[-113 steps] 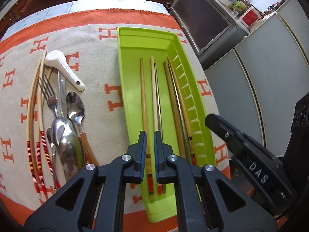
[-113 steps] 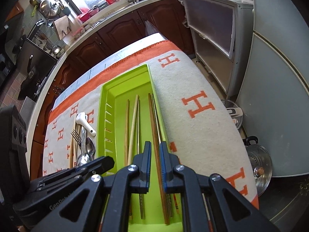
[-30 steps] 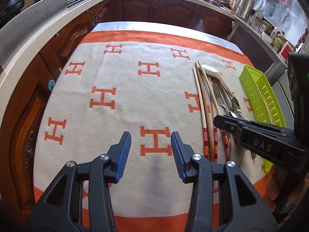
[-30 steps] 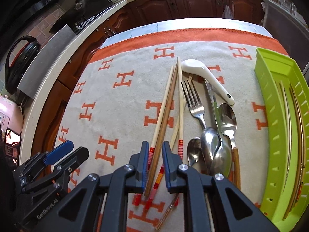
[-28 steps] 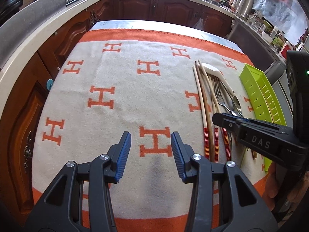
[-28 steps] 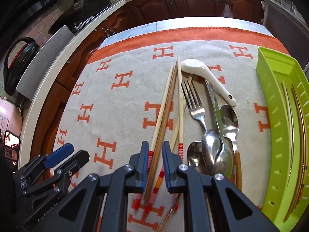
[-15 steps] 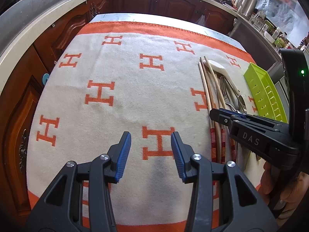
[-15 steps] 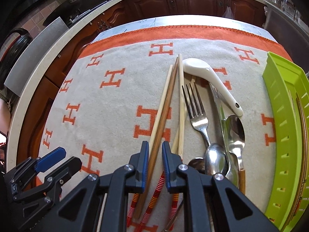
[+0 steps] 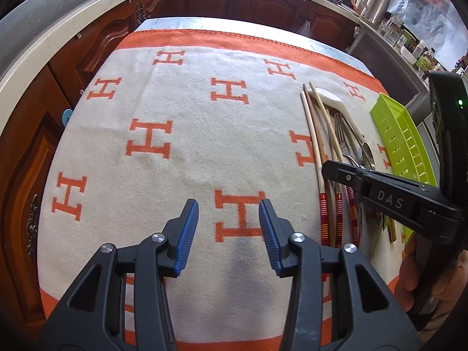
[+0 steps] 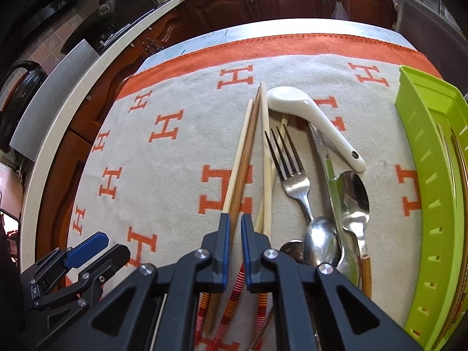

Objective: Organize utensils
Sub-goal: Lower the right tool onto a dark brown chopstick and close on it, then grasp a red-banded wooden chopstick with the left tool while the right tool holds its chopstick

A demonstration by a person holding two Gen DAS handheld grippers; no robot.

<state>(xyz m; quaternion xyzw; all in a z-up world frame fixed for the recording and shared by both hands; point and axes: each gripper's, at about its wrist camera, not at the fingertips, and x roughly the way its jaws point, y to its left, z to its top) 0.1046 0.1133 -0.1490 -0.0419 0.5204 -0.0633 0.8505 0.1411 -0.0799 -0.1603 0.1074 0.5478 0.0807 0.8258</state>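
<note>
A pile of utensils lies on the blanket: several chopsticks with red-striped ends, a fork, a white ceramic spoon, metal spoons and a knife. The green tray at the right holds several chopsticks. My right gripper hovers just above the chopsticks, its jaws nearly together with a dark brown chopstick showing in the narrow gap; whether it grips it I cannot tell. My left gripper is open and empty over bare blanket, left of the chopsticks. The tray shows at the right edge.
The cream blanket with orange H marks covers the table; its left edge drops toward dark wooden cabinets. A counter with kitchenware runs behind. The right gripper's body crosses over the utensil pile in the left wrist view.
My right gripper has moved down and forward over the chopsticks. My left gripper has stayed open over the bare blanket, shifting only slightly.
</note>
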